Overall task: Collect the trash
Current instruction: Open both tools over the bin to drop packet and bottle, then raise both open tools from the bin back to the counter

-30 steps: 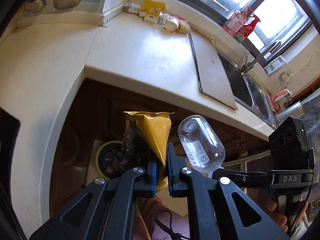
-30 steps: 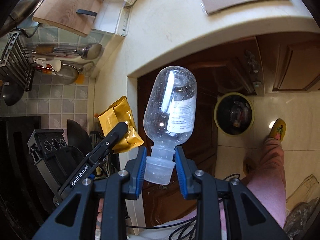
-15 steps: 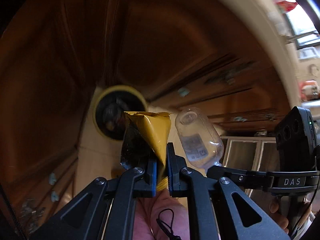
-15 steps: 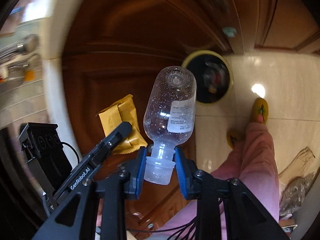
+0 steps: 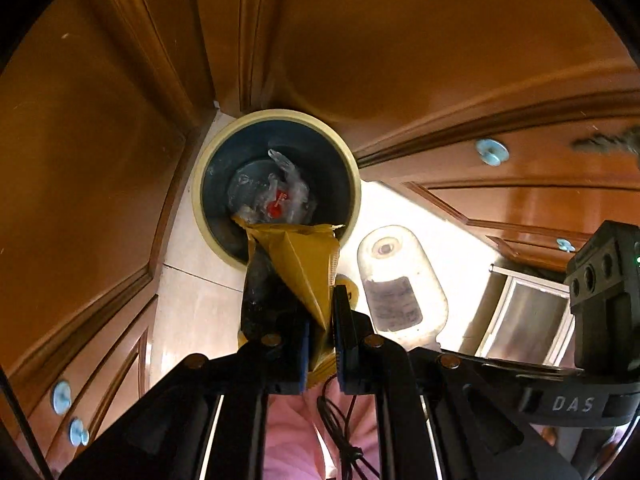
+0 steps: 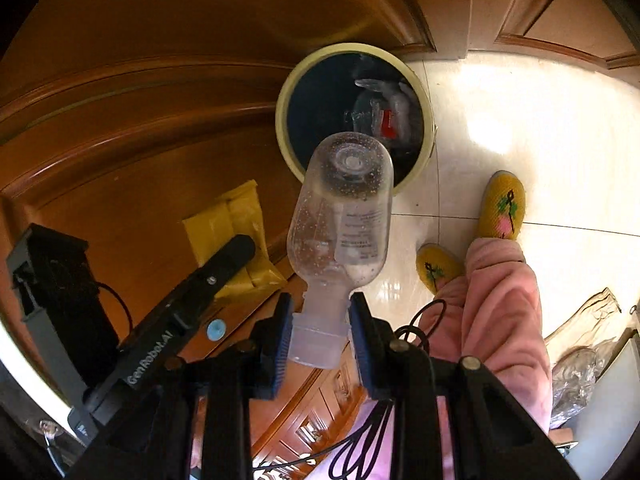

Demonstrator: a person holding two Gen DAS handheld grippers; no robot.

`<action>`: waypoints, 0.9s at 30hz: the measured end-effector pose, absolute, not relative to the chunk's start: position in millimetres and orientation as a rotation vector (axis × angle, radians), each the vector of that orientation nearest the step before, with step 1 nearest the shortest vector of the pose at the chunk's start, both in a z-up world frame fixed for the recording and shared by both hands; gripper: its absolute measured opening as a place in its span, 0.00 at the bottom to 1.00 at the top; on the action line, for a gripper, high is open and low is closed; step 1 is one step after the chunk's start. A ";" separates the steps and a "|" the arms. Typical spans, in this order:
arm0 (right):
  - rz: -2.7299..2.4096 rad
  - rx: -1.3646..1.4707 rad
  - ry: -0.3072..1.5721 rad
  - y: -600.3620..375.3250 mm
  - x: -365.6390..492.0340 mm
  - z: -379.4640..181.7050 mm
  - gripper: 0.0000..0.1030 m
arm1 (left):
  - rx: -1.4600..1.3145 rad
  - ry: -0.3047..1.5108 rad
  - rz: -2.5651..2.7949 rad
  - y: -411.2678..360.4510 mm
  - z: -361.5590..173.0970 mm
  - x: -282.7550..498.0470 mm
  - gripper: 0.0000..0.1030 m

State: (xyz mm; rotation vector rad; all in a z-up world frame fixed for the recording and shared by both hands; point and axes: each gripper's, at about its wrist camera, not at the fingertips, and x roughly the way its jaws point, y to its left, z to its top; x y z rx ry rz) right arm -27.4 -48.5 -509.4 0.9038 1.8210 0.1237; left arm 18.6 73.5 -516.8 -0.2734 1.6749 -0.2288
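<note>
My left gripper [image 5: 322, 320] is shut on a crumpled yellow snack wrapper [image 5: 304, 264]. The wrapper's top edge overlaps the near rim of a round cream-rimmed trash bin [image 5: 276, 114] on the floor. Clear plastic trash with a red spot [image 5: 276, 200] lies inside the bin. In the right wrist view my right gripper [image 6: 320, 320] is shut on the cap end of a clear plastic bottle [image 6: 344, 208], whose base points at the bin [image 6: 282, 120]. The wrapper [image 6: 224, 224] and a left finger [image 6: 236, 248] show to the bottle's left.
Brown wooden cabinet doors [image 5: 400, 60] curve around the bin on two sides. The floor is pale glossy tile [image 6: 520, 120]. A person's pink trouser leg [image 6: 500, 300] and yellow slippers [image 6: 504, 204] stand right of the bin. Crumpled bags [image 6: 580, 340] lie at the far right.
Both grippers have sunk from counter height to just above the bin, and now tilt more steeply down. The counter and window have left the view. Both grips are unchanged.
</note>
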 end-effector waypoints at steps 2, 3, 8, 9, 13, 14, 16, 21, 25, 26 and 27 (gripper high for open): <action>0.123 0.884 1.828 -47.3 -19.2 -516.7 0.28 | -0.277 1.673 -0.215 75.2 -522.9 23.7 0.10; 0.124 0.876 1.830 -46.9 -15.3 -517.1 0.28 | -0.280 1.673 -0.213 75.7 -527.9 25.4 0.14; 0.136 0.801 1.815 -41.3 7.4 -516.6 0.29 | -0.288 1.655 -0.192 83.6 -535.8 39.8 0.25; 0.132 0.780 1.805 -40.4 12.1 -514.8 0.29 | -0.288 1.649 -0.185 85.3 -535.5 42.1 0.29; 0.130 0.729 1.775 -37.2 25.7 -509.7 0.47 | -0.283 1.619 -0.139 90.8 -531.4 47.4 0.47; 0.122 0.719 1.762 -37.5 27.5 -506.5 0.49 | -0.283 1.613 -0.128 91.1 -530.6 47.7 0.49; 0.117 0.705 1.754 -37.4 29.2 -505.4 0.51 | -0.282 1.605 -0.113 93.0 -528.3 48.8 0.54; 0.113 0.688 1.768 -40.3 23.9 -500.1 0.51 | -0.274 1.593 -0.085 98.9 -518.1 46.8 0.63; 0.104 0.663 1.778 -44.1 12.0 -485.8 0.51 | -0.264 1.583 -0.081 99.3 -503.5 42.1 0.63; 0.100 0.659 1.777 -43.7 8.4 -482.1 0.51 | -0.261 1.581 -0.082 99.5 -498.8 40.2 0.64; 0.097 0.655 1.776 -44.2 4.8 -475.7 0.51 | -0.259 1.580 -0.084 99.3 -494.5 38.6 0.64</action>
